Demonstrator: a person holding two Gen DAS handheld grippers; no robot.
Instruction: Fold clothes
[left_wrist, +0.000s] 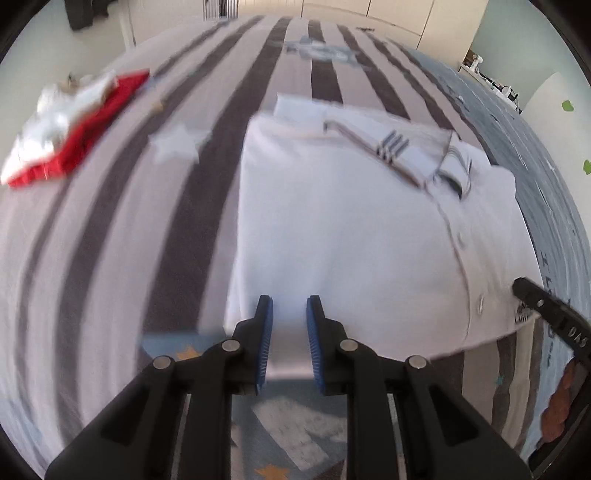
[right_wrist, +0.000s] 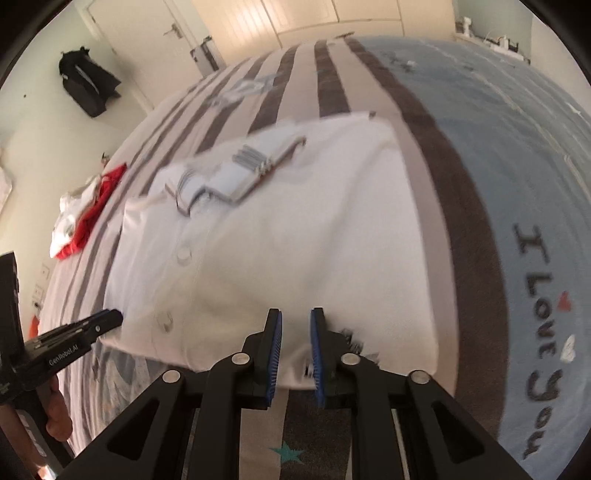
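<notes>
A white polo shirt (left_wrist: 332, 221) (right_wrist: 277, 240) lies face up on the bed, partly folded. Its striped-cuff sleeves are laid across the chest near the collar (left_wrist: 454, 162). My left gripper (left_wrist: 289, 306) is shut on the shirt's near hem, with white cloth pinched between its blue pads. My right gripper (right_wrist: 296, 319) is shut on the same hem further along, beside a small printed logo. The hem hangs slightly above the bedspread. Each wrist view catches the other gripper's tip at the shirt's edge: the right gripper (left_wrist: 521, 286) and the left gripper (right_wrist: 110, 317).
The bedspread (left_wrist: 110, 258) has grey and dark stripes with stars, and a blue part with lettering (right_wrist: 517, 166) on the right. A red and white pile of clothes (left_wrist: 70, 136) (right_wrist: 85, 218) lies far left. A black bag (right_wrist: 86, 83) hangs on the wall. A hand (right_wrist: 55, 410) holds the left gripper.
</notes>
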